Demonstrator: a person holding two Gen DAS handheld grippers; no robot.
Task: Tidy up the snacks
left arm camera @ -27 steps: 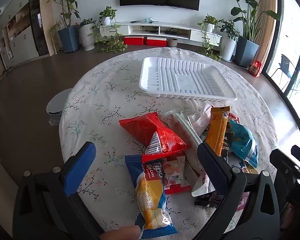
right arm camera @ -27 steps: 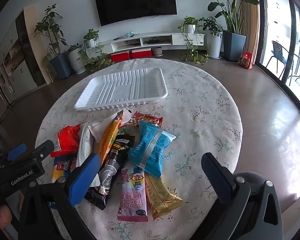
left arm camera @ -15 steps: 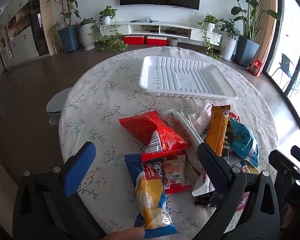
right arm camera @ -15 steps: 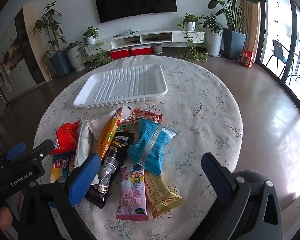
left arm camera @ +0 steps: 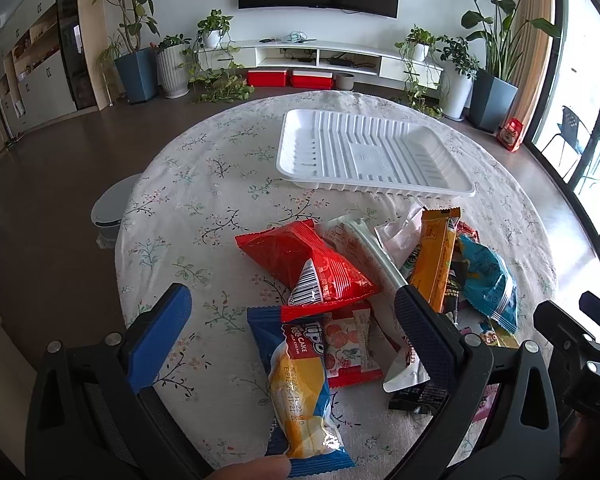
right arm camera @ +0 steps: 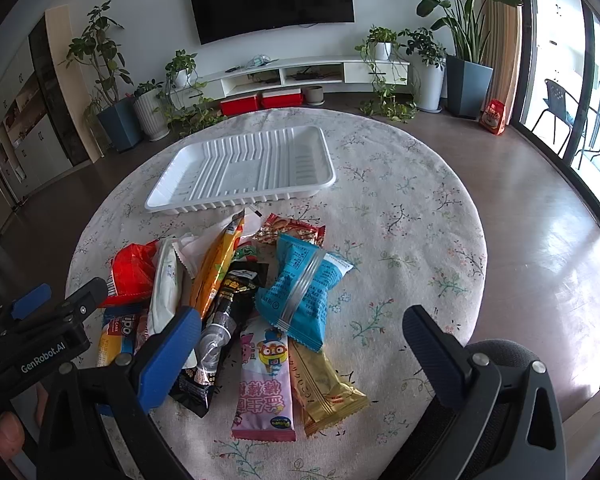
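A pile of snack packets lies on the round floral table (left arm camera: 204, 200). In the left wrist view I see a red bag (left arm camera: 304, 264), a blue and yellow roll cake pack (left arm camera: 300, 384), an orange bar (left arm camera: 436, 256) and a blue pack (left arm camera: 486, 280). The empty white ribbed tray (left arm camera: 372, 156) sits behind them; it also shows in the right wrist view (right arm camera: 244, 172). My left gripper (left arm camera: 290, 312) is open above the red bag and roll cake. My right gripper (right arm camera: 302, 332) is open over the blue pack (right arm camera: 304, 284), pink pack (right arm camera: 266, 384) and gold bar (right arm camera: 328, 388).
A grey stool (left arm camera: 112, 212) stands left of the table. The table edge (right arm camera: 476, 280) drops off on the right, with a dark round seat (right arm camera: 500, 350) below. Plants, a TV and a low white cabinet line the far wall.
Both grippers have barely shifted; the view has crept slightly closer to the snack pile. Nothing was grasped or moved.
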